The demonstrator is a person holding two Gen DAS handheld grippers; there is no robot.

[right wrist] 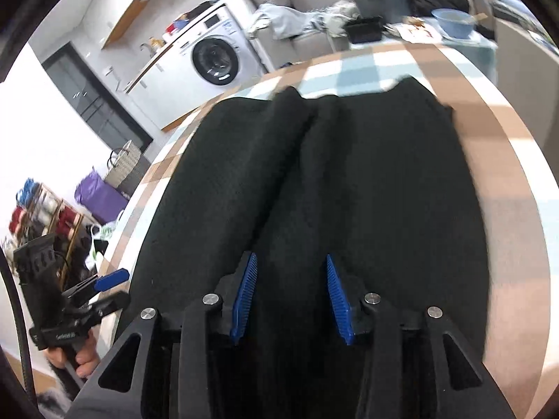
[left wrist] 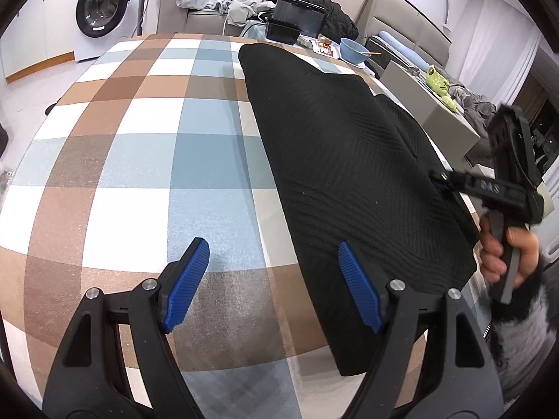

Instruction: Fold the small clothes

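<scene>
ribbed blue pads (left wrist: pixel 185 286) line the black fingers of the left gripper (left wrist: pixel 274 284), whose jaws stand wide apart with nothing between them; one pad sits over the bare checked cloth, the other over the near edge of the black garment (left wrist: pixel 349 160). the garment is a dark knit with a fine diagonal rib, lying flat on the table as a long, roughly rectangular slab with a layer folded over along its right side. the tablecloth (left wrist: pixel 139 160) beneath it is a short-pile fabric in brown, pale blue and white squares, and the table edge curves round. at the right of the left wrist view the right gripper (left wrist: pixel 443 179) reaches the garment's far side edge, gripped by a bare hand (left wrist: pixel 506 255) in a fuzzy grey sleeve; whether its tips pinch cloth there cannot be told. in the right wrist view the right gripper's blue pads (right wrist: pixel 244 296) stand moderately apart, directly above the black knit, which fills the gap behind them; no fabric is seen clamped. two lengthwise folds of the garment meet in a crease running away from the camera. the left gripper (right wrist: pixel 104 288) shows at the lower left of that view, beside the table edge. beyond the table: a white front-loading washing machine (left wrist: pixel 104 10), a blue bowl (left wrist: pixel 353 50) and black plastic trays (left wrist: pixel 283 29).
</scene>
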